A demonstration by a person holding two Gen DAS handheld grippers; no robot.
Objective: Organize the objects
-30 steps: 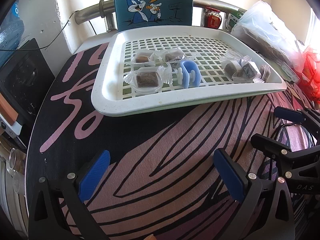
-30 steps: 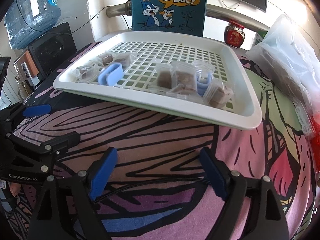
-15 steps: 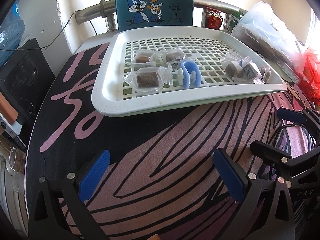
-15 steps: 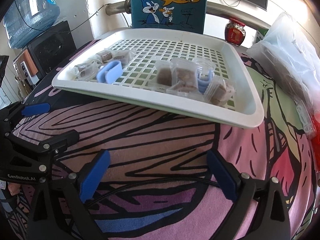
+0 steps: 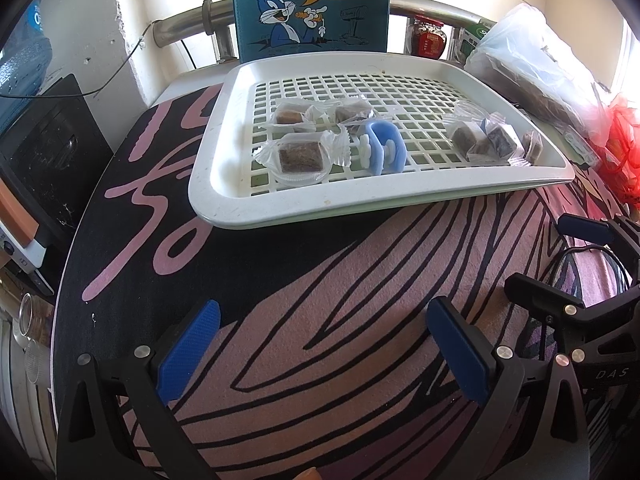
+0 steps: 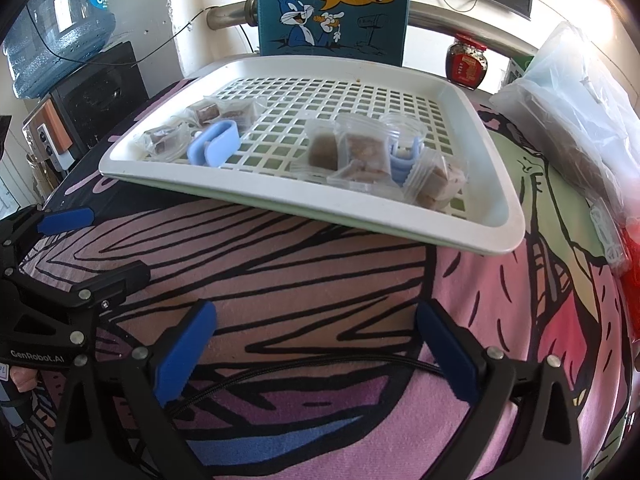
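A white slotted tray [image 5: 224,184] is set on the patterned worktop [image 5: 320,280], in front of an upright cartoon-rabbit box [image 5: 312,4]. Two clusters of wrapped brown sweets are seen in the tray: one cluster [image 5: 298,154] toward its left side beside a blue clip [image 5: 384,146], the other [image 6: 360,152] toward its right side over a second blue clip [image 6: 404,160]. The left gripper [image 5: 320,356] is held wide open and empty, near the tray's front rim. The right gripper [image 6: 316,356], whose jaws have just been opening, is likewise spread wide with nothing between them.
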